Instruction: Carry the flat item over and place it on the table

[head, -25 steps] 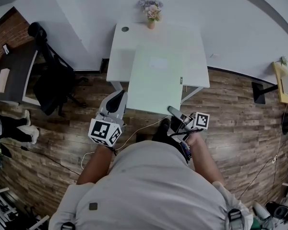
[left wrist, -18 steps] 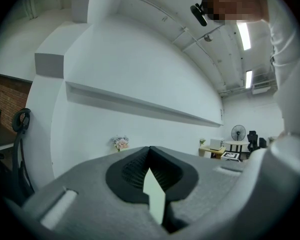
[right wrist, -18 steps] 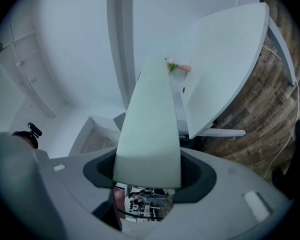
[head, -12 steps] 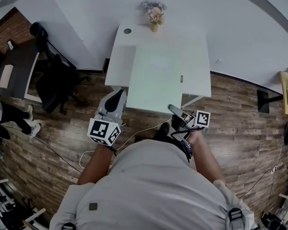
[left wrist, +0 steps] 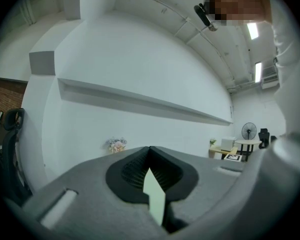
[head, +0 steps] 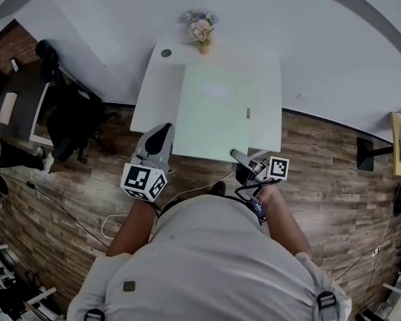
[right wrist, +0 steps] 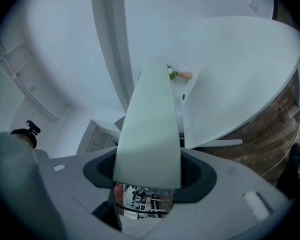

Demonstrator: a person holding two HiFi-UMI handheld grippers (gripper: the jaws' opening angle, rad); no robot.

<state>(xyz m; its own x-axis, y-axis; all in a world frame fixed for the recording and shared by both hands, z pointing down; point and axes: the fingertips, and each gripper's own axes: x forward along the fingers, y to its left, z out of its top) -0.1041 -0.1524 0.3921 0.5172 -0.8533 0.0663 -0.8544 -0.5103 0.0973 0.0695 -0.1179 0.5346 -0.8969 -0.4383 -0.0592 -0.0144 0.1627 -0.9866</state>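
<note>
Over table, board seemingly clamped by left claw; right claw

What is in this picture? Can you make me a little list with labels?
Held thing: flat pale green board
Left gripper: shut on its left side
Right gripper: shut on its near edge
Under the board: white table
Touching the table: cannot tell
On the table: flowers in a vase, far edge

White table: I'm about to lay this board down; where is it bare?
On the white table, bare strips flank the flat board left and right; beneath it is hidden. Crowded at the far edge: flower vase, round cap.
</note>
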